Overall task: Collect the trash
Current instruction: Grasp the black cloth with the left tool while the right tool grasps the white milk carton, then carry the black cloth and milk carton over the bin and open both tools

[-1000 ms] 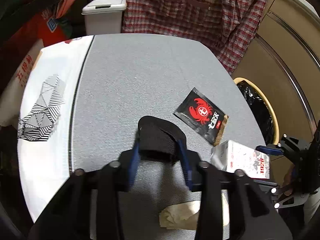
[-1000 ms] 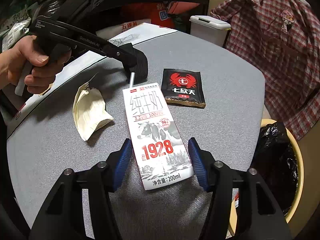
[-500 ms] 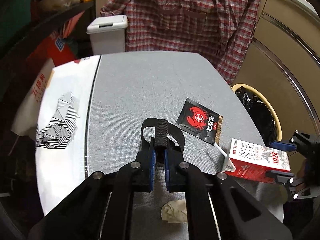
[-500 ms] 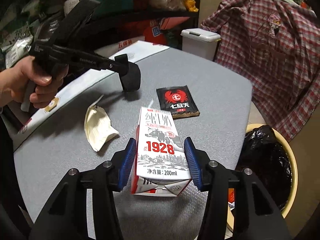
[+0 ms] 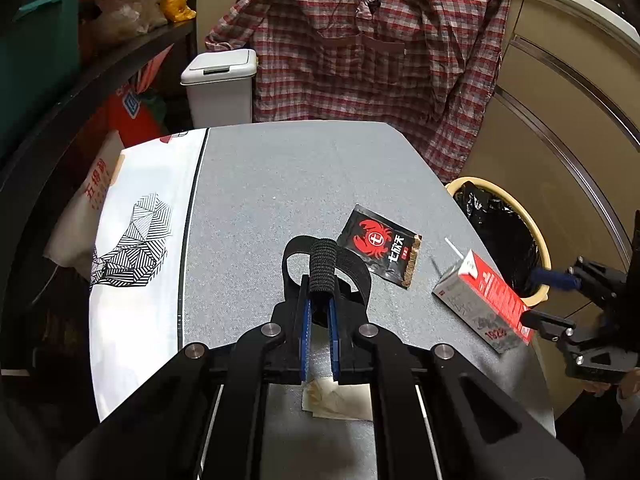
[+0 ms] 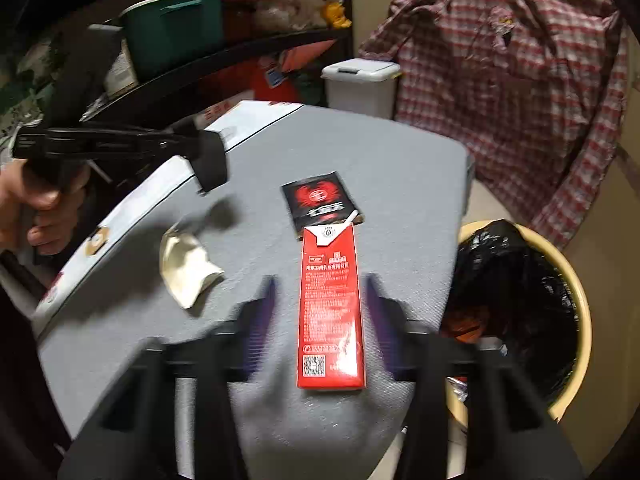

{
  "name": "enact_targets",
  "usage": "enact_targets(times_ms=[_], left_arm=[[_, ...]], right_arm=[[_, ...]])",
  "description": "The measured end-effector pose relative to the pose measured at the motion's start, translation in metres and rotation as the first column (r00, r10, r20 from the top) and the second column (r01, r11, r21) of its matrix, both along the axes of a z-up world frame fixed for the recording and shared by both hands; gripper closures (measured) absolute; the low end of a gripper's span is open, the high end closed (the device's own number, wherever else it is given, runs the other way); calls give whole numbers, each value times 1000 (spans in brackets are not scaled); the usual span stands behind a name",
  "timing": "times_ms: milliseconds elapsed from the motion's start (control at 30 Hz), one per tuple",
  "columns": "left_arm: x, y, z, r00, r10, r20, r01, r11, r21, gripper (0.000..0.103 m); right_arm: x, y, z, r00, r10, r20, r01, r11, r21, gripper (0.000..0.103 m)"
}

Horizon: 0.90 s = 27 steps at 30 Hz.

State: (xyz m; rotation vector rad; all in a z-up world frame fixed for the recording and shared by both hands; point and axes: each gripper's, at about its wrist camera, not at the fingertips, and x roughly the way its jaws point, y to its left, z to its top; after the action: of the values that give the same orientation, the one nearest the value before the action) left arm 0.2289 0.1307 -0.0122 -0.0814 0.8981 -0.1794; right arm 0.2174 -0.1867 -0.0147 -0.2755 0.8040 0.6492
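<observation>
Your right gripper [image 6: 320, 316], spread wide, straddles the carton [image 6: 330, 308], its length along the fingers; your left gripper [image 5: 319, 300] clamps a strap [image 5: 324, 264].

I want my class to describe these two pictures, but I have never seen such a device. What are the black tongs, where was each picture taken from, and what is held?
No robot: a person holds a two-finger gripper in each hand, each carrying a camera looking along its fingers. One picture comes from the left gripper, shut on a black strap. The other comes from the right gripper, open, its fingers either side of a red milk carton, not touching it. The carton lies on the grey table with a black crab-printed sachet and crumpled paper. A bin lined with a black bag stands beside the table.
</observation>
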Motion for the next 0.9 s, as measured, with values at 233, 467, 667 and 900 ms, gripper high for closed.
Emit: enact_targets(times_ms=[233, 467, 667, 900], left_arm=[[0, 5, 2, 1000, 22, 16, -22, 1000, -14, 95], [2, 4, 4, 999, 32, 28, -31, 999, -16, 95], [-1, -1, 11, 998, 41, 48, -41, 999, -11, 96], [-14, -18, 31, 994, 45, 104, -46, 999, 0, 95]], right_arm=[[10, 11, -24, 998, 1, -55, -6, 996, -88, 49], [11, 8, -28, 998, -15, -55, 9, 994, -112, 63], [3, -5, 0, 999, -34, 4, 34, 998, -49, 64], [-4, -28, 28, 995, -84, 47, 83, 996, 26, 63]])
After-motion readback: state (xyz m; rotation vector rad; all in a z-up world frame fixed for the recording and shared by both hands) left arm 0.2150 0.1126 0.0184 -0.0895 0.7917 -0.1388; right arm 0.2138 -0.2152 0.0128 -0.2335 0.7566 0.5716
